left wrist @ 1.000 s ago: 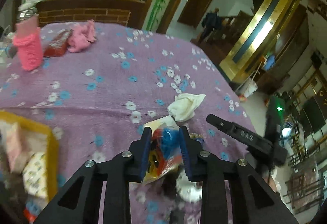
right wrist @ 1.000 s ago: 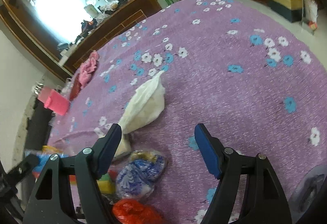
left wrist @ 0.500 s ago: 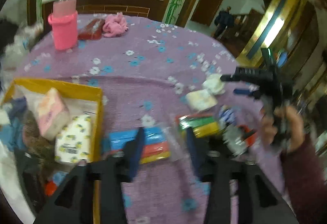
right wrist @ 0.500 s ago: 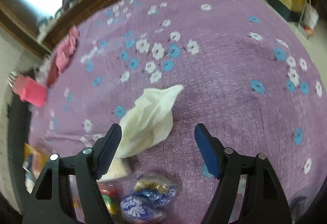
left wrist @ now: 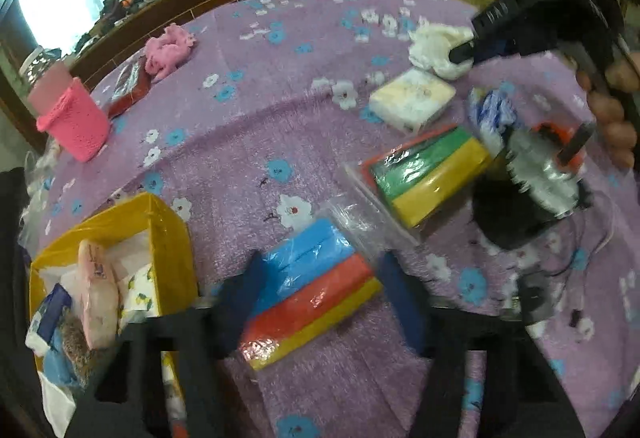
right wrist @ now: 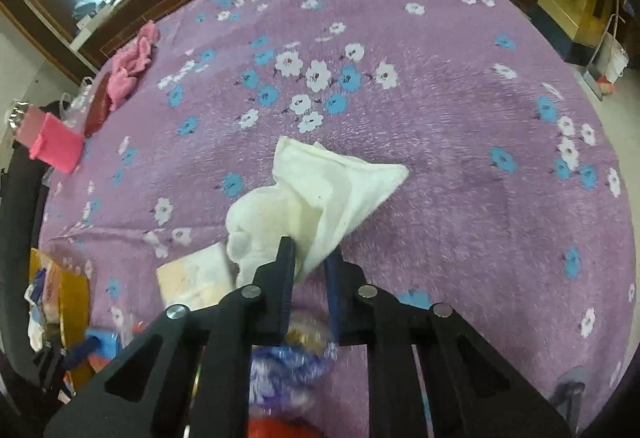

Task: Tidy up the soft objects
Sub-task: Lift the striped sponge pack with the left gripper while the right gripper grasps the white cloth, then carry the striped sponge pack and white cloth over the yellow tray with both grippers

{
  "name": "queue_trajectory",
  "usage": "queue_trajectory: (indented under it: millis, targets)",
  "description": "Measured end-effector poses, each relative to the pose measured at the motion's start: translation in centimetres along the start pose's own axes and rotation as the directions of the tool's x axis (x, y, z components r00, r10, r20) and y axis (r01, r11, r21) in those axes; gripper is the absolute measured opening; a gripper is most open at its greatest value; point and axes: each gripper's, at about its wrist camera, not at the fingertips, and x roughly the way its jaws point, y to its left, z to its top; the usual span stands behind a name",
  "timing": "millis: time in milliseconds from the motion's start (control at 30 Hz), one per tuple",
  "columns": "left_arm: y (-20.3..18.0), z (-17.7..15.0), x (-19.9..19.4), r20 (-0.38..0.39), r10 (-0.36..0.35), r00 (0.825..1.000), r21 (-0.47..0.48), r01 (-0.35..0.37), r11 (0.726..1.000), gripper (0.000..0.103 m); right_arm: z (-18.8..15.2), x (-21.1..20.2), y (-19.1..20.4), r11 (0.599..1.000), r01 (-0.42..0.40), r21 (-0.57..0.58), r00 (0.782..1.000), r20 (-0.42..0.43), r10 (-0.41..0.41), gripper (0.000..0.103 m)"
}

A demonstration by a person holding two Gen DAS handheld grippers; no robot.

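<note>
A: What has the right gripper (right wrist: 310, 258) got?
B: A white cloth (right wrist: 320, 194), soft and crumpled, one flat corner pointing right across the purple flowered tablecloth (right wrist: 460, 110). The jaws have just been closing and are now pinched on its near edge, with barely a gap between them. The rest of the cloth lies on the table.
A: And the left gripper (left wrist: 320, 290)?
B: Its jaws have just been closing too, and stand either side of a wrapped pack of sponges (left wrist: 312, 290), striped blue, red and yellow, lying flat on the tablecloth. The picture is blurred there, so I cannot tell whether the pads press on it.
A: What lies nearby?
B: A yellow box (left wrist: 168, 238) just to its left, with soft packets inside. A second pack (left wrist: 432, 174), green and yellow, sits further right, and beyond that a pale square packet (left wrist: 412, 98).
</note>
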Motion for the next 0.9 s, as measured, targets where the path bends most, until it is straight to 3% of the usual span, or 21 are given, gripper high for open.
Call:
queue_trajectory:
  millis: [100,333,367,433,467,500,600,767,900]
  targets:
    - [0.3,-0.2,-1.6,0.033,-0.027,0.999,-0.047,0.028,0.998,0.006,-0.8,-1.6,0.0,1.000,-0.025,-0.005,0.999,0.026,0.025,0.011]
    - [0.6,-2.4,-5.5,0.110,-0.091,0.990,-0.108,0.103,0.989,0.005,-3.3,-5.0,0.8,0.995,-0.079,-0.061,0.995,0.056,0.082,0.011]
    - [0.7,-3.0,-6.0,0.105,-0.102,0.989,-0.101,0.113,0.988,0.008,-3.4,-5.0,0.8,0.995,-0.082,-0.062,0.995,0.056,0.086,0.011]
    - [0.6,-3.5,-6.4,0.091,-0.071,0.993,-0.081,0.078,0.994,0.029,-3.2,-4.8,0.3,0.996,-0.088,-0.021,0.994,0.062,0.089,0.016]
    - [0.7,-3.7,-6.7,0.090,-0.042,0.995,-0.061,0.047,0.997,0.058,-3.1,-4.5,-0.3,0.993,-0.115,0.018,0.992,0.054,0.114,0.023]
    - [0.4,-3.6,-6.6,0.089,-0.012,0.996,-0.040,0.016,0.999,0.077,-3.1,-4.2,-0.7,0.989,-0.140,0.050,0.989,0.045,0.138,0.029]
    - [0.3,-3.1,-5.8,0.095,0.040,0.995,0.034,-0.043,0.998,0.078,-3.3,-3.4,-1.8,0.979,-0.172,0.106,0.985,0.018,0.171,0.032]
    - [0.9,-2.1,-2.5,0.005,0.076,0.997,0.129,-0.076,0.989,0.078,-3.1,-2.3,-2.1,0.983,-0.146,0.110,0.989,0.004,0.146,0.032]
    - [0.6,-1.2,-0.4,-0.059,0.015,0.998,0.162,-0.006,0.987,0.081,-1.8,-0.8,-1.9,0.982,-0.134,0.136,0.991,-0.010,0.137,0.033]
